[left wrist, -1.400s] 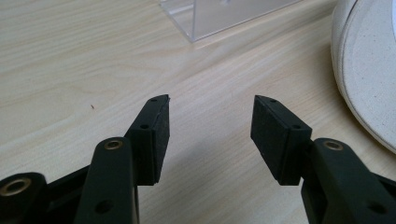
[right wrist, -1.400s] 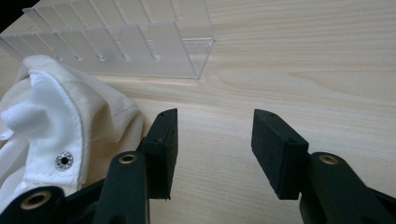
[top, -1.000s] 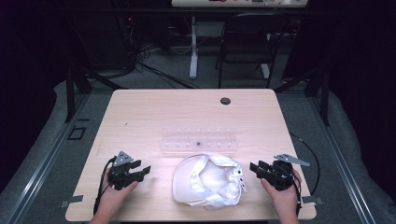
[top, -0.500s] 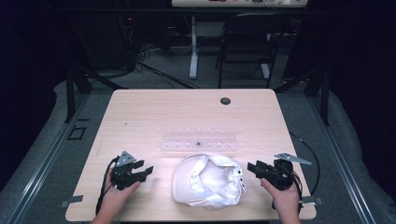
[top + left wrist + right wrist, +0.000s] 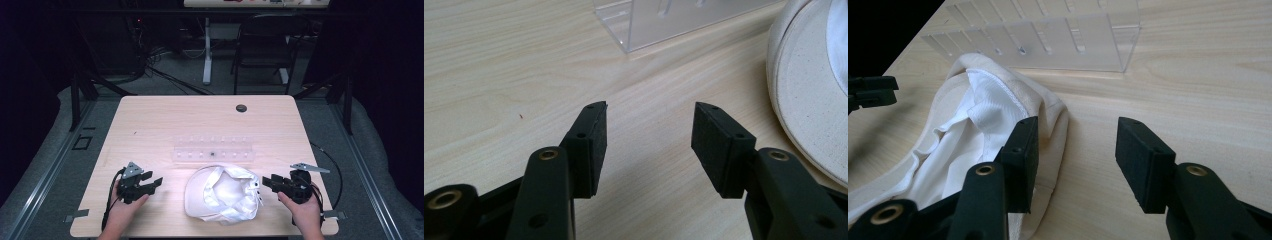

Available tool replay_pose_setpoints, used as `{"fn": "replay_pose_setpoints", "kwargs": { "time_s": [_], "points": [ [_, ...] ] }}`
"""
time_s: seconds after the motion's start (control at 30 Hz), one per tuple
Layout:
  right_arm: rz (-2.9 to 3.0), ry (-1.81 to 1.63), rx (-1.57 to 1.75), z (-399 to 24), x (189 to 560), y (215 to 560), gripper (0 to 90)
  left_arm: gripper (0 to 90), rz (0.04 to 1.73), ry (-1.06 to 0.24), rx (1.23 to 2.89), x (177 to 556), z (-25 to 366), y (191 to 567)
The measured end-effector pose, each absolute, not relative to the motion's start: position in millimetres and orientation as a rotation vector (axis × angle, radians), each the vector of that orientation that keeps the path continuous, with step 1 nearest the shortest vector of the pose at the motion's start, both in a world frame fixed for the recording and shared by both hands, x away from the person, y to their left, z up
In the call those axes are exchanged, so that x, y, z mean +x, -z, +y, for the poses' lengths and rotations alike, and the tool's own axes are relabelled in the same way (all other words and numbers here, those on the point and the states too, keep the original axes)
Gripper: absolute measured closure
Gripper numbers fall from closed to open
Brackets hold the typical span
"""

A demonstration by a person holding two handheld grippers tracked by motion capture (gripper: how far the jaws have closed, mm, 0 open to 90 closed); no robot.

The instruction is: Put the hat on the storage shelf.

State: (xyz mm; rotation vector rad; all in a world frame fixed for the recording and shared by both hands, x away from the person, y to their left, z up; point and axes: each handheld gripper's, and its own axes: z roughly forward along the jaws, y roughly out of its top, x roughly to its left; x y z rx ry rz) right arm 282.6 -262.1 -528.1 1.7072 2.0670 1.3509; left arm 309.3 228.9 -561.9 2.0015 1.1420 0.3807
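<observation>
A cream cap (image 5: 222, 194) lies upside down near the table's front edge, its white lining showing. Behind it stands a clear acrylic rack (image 5: 213, 149) with slots. My left gripper (image 5: 154, 182) rests open on the table to the left of the cap, nothing between its jaws; in the left gripper view (image 5: 649, 127) the cap's brim (image 5: 804, 100) is at the right. My right gripper (image 5: 267, 181) is open just right of the cap; in the right gripper view (image 5: 1075, 137) its left jaw is over the cap's edge (image 5: 993, 125).
The light wooden table (image 5: 165, 120) has a dark round cable hole (image 5: 241, 108) at the back. A black chair (image 5: 262, 45) and a desk leg (image 5: 207, 50) stand beyond the table. A corner of the acrylic rack (image 5: 664, 20) appears ahead of the left gripper.
My right gripper has crept slightly left toward the cap. The left gripper and the cap have not visibly moved.
</observation>
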Motion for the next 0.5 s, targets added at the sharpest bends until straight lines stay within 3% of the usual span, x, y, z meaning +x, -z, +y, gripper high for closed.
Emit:
{"fn": "replay_pose_setpoints", "kwargs": {
  "time_s": [0.5],
  "points": [
    [2.143, -1.507, 1.874, -264.6, 279.6, 510.6, 49.2, 46.9, 1.143, -0.381, 2.001, 309.3, 229.6, 561.2]
  ]
}}
